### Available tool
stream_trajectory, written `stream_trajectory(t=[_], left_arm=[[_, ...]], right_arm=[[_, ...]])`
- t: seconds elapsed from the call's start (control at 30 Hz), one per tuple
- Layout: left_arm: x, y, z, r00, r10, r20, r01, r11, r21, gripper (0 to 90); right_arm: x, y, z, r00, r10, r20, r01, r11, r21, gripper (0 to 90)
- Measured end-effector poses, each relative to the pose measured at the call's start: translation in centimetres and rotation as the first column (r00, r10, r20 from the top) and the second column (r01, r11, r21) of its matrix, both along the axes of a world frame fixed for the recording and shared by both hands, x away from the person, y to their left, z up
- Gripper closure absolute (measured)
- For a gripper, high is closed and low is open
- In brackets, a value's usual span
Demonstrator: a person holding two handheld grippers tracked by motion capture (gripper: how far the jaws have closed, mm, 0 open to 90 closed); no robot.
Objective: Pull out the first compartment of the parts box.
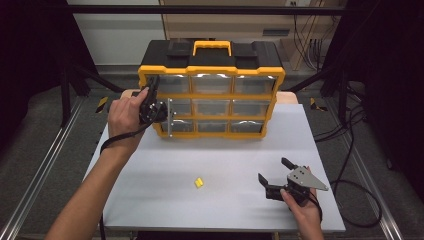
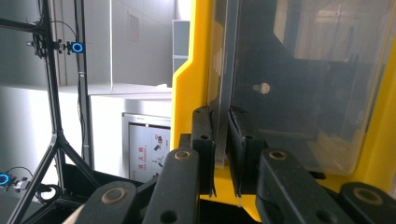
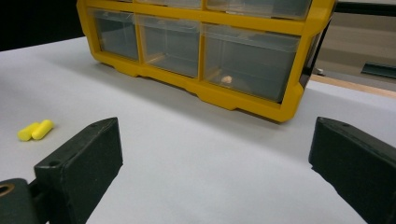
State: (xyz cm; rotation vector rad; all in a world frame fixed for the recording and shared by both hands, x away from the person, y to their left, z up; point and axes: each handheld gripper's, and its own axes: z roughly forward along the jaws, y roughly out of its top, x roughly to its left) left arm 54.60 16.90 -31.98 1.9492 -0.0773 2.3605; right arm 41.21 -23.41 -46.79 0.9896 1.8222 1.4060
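A yellow and black drawer cabinet point(image 1: 212, 90) stands at the far edge of the bench point(image 1: 165, 210), a little left of the middle, with three rows of clear drawers in its front. The work in hand looks like getting the small yellow pieces into one of those drawers, and it seems to be at an early stage.

The left gripper point(image 1: 150, 111) is at the cabinet's left end. In the left gripper view its jaws are pressed together on the thin clear front edge of a drawer point(image 2: 299, 88) in the left column, beside the yellow frame. In the high view that drawer's front seems to stand slightly proud of the frame, so the pull is probably begun but the drawer is not properly open; how far out it is cannot be told.

The right gripper point(image 1: 276, 174) rests near the bench's near right corner, jaws spread wide and holding nothing.

The two yellow pieces point(image 1: 199, 182), perhaps foam earplugs, lie side by side and touching on the bare bench toward the near edge, about midway across, well apart from both grippers and from the cabinet. They are untouched, so picking them up, dropping them in and closing the drawer are all left to do.
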Motion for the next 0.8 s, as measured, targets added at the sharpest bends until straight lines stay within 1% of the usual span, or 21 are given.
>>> stream_trajectory(t=[0.23, 0.4, 0.5, 0.53, 0.63, 0.8], left_arm=[[-0.2, 0.1, 0.1, 0.9999, -0.011, -0.006, 0.011, 0.9999, -0.006, 82.1], [-0.7, 0.2, 0.1, 0.9998, -0.016, -0.008, 0.016, 0.9998, -0.012, 82.1], [-1.4, 0.2, 0.0, 0.9999, -0.014, 0.002, 0.014, 0.9999, 0.001, 82.3], [-1.4, 0.2, 0.0, 0.9999, -0.014, 0.002, 0.014, 0.9999, 0.001, 82.3], [-2.1, 0.3, -0.1, 0.9997, -0.024, 0.007, 0.025, 0.9996, -0.015, 82.2], [-2.8, 0.4, -0.1, 0.9994, -0.033, 0.008, 0.034, 0.9990, -0.029, 82.0]], right_arm=[[0.0, 0.0, 0.0, 1.0000, -0.001, 0.002, 0.001, 1.000, 0.001, 3.3], [0.1, -0.1, 0.0, 1.0000, 0.000, 0.006, 0.000, 1.000, -0.002, 3.3], [0.1, -0.1, 0.0, 1.0000, 0.000, 0.003, 0.000, 1.000, -0.004, 3.3], [0.1, -0.1, 0.0, 1.0000, 0.000, 0.003, 0.000, 1.000, -0.004, 3.3], [0.1, -0.1, 0.0, 1.0000, -0.002, 0.002, 0.002, 1.000, -0.004, 3.3], [0.1, -0.1, 0.0, 1.0000, -0.003, 0.000, 0.003, 1.000, -0.008, 3.3]])
